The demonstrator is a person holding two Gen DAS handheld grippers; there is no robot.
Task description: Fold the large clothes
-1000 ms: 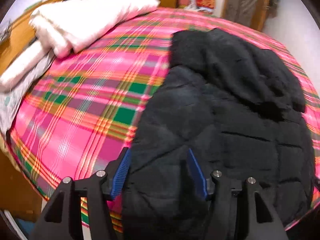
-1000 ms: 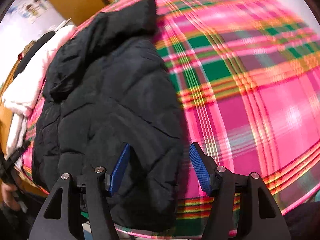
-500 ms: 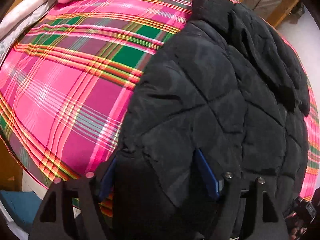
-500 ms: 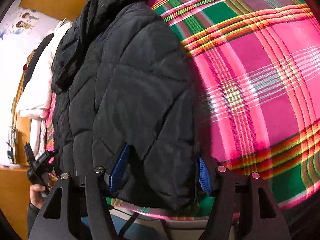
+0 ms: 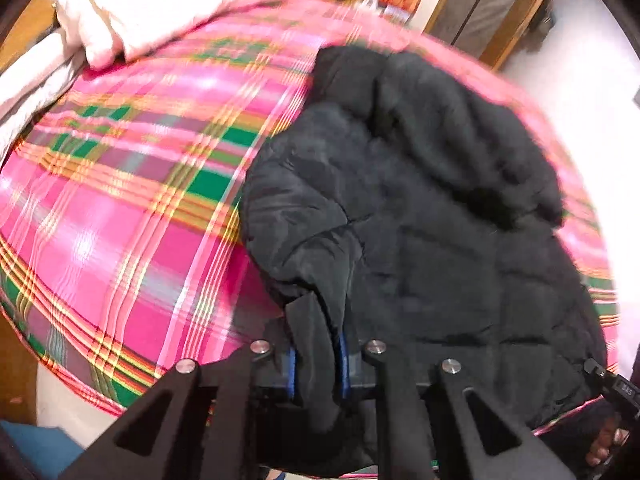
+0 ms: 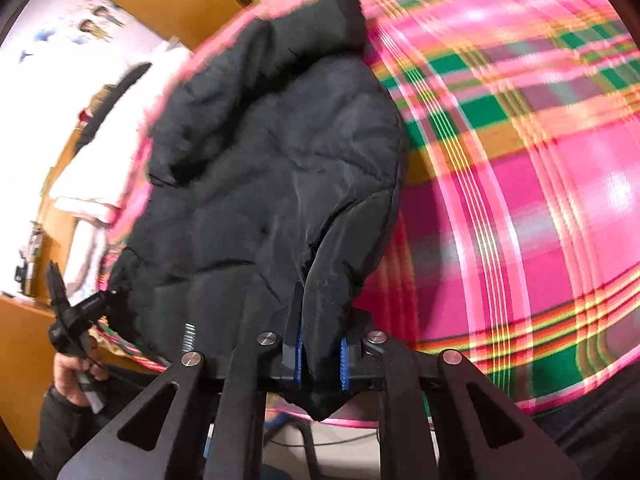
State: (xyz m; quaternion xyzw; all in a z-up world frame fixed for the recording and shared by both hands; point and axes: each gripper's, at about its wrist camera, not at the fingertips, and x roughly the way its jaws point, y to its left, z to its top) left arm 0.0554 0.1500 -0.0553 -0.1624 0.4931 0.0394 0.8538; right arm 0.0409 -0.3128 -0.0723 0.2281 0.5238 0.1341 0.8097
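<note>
Now the puffy black quilted coat (image 5: 420,208) lies on the bed's pink and green checked blanket (image 5: 120,208), filling the right of the left view. The left tool (image 5: 316,356) and the right tool (image 6: 320,352) are each closing tight on a bunch of the coat's bottom edge. Lift both ends together and level, and carry them up toward the hood (image 6: 320,28). The blur makes it hard to tell, but both bites look deep enough.

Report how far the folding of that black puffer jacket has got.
Done: the black puffer jacket is spread on the plaid bedspread. In hand: the left tool and right tool are closing on bunches of its near hem. Left: no crosswise fold shows yet.
</note>
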